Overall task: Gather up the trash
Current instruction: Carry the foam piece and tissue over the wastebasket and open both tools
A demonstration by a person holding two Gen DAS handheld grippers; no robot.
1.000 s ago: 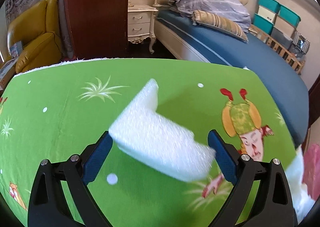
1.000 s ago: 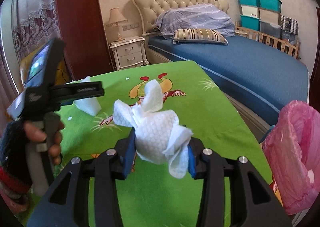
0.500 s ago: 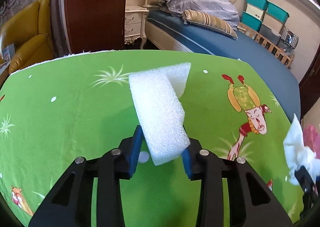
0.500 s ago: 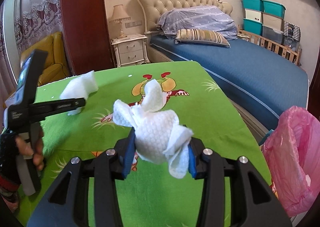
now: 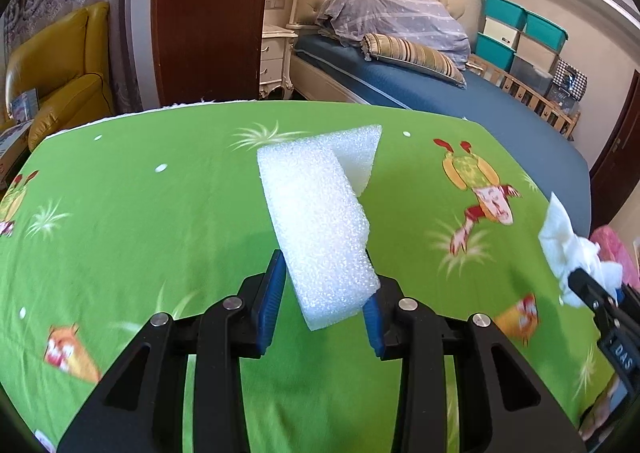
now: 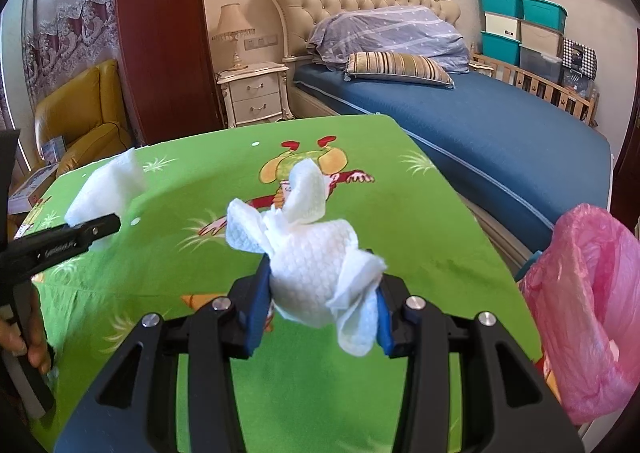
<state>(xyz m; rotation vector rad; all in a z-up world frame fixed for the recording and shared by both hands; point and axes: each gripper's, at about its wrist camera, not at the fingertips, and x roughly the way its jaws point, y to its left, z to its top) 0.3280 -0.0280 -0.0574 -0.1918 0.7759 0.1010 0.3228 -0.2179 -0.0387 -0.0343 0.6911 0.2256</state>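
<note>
The left gripper point(image 5: 322, 303) is clamped on a bent white foam block point(image 5: 320, 229), held up above the green cartoon-print surface point(image 5: 140, 221). The right gripper point(image 6: 320, 307) pinches a crumpled white paper towel point(image 6: 312, 273) over the same cloth. In the left view the right tool's body at the far right edge carries the letters "DAS"; the print on the left tool's side in the right view is too small to read. A pink plastic trash bag point(image 6: 588, 317) hangs just off the surface's right edge. Beyond lies the blue-covered bed point(image 6: 500, 125).
</note>
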